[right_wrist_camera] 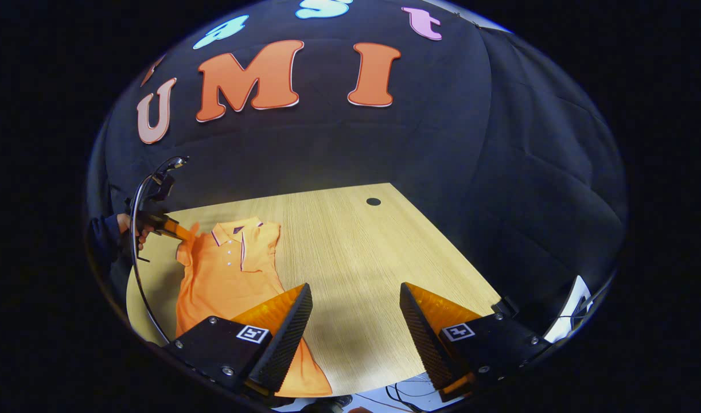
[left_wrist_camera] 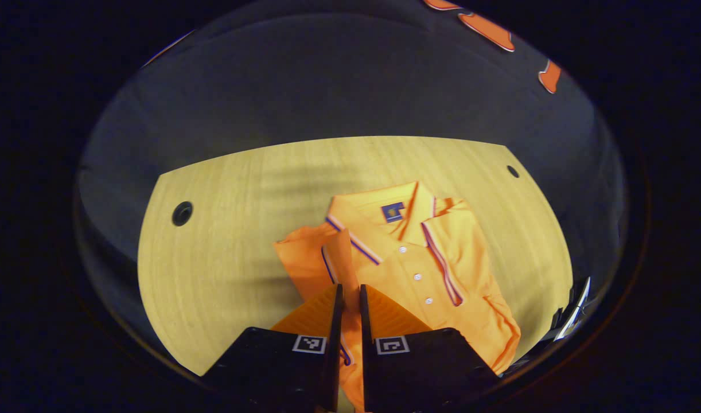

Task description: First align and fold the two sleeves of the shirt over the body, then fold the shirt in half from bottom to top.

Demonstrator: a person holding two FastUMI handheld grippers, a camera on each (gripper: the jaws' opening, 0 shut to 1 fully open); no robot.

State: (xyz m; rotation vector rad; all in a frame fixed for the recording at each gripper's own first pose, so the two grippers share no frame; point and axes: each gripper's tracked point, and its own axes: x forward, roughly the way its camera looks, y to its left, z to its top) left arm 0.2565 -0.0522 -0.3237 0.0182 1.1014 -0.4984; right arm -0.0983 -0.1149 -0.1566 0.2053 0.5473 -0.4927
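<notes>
- Orange shirt (left_wrist_camera: 419,269) lies face-up on wooden table (left_wrist_camera: 224,258); left gripper (left_wrist_camera: 350,304) pinches its sleeve (left_wrist_camera: 322,258).
- Right gripper (right_wrist_camera: 355,312) spread, well clear.
- Lay sleeve flat, edge-aligned on body.

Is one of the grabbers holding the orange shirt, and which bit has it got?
Yes. The left gripper is pinched shut on the shirt by its sleeve. The right gripper is open, holding nothing.

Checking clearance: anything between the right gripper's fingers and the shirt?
Nothing. In the right gripper view, only bare table separates the open right gripper from the shirt.
</notes>
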